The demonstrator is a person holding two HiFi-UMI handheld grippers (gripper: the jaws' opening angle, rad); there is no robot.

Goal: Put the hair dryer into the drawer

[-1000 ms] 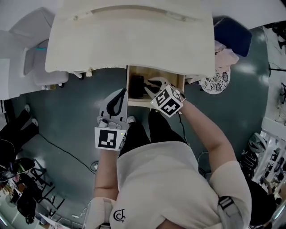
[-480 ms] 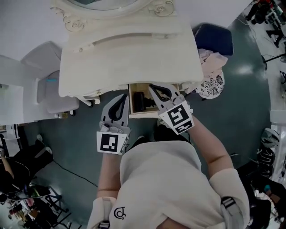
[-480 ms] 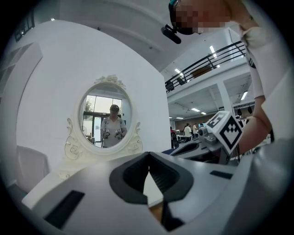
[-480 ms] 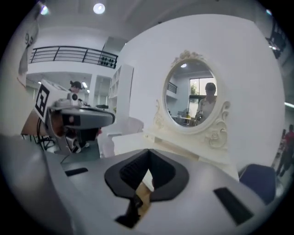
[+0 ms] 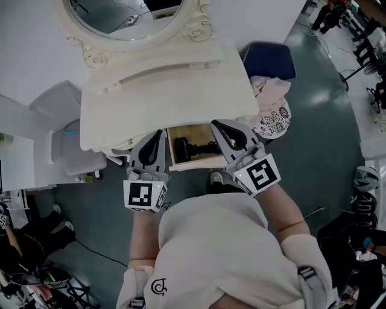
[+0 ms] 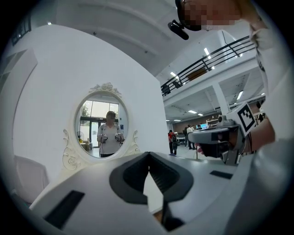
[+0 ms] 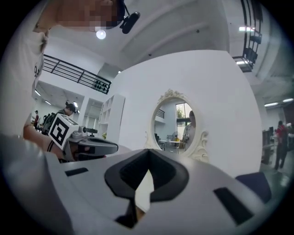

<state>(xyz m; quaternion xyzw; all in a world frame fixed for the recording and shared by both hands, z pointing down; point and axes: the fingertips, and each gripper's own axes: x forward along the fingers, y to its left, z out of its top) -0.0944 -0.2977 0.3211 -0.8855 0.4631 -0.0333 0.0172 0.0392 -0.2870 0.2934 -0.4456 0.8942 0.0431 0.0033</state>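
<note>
In the head view, the black hair dryer (image 5: 184,148) lies inside the open wooden drawer (image 5: 192,165) under the cream dressing table (image 5: 163,84). My left gripper (image 5: 159,133) is held level at the drawer's left, shut and empty. My right gripper (image 5: 217,124) is over the drawer's right end, also shut with nothing in it, apart from the dryer. In the left gripper view the left gripper (image 6: 148,155) has its tips meeting and looks over the tabletop at the oval mirror (image 6: 102,123). The right gripper (image 7: 148,152) shows the same in its own view.
A blue stool (image 5: 268,60) stands right of the table, with a pile of clothes (image 5: 268,90) and a patterned round thing (image 5: 274,117) beside it. At the left stands a white chair (image 5: 66,145). The oval mirror (image 5: 129,15) rises behind the tabletop.
The right gripper has come up out of the drawer and its jaws have shut, leaving the hair dryer inside. The left gripper has risen too. Both now point level at the tabletop's front edge.
</note>
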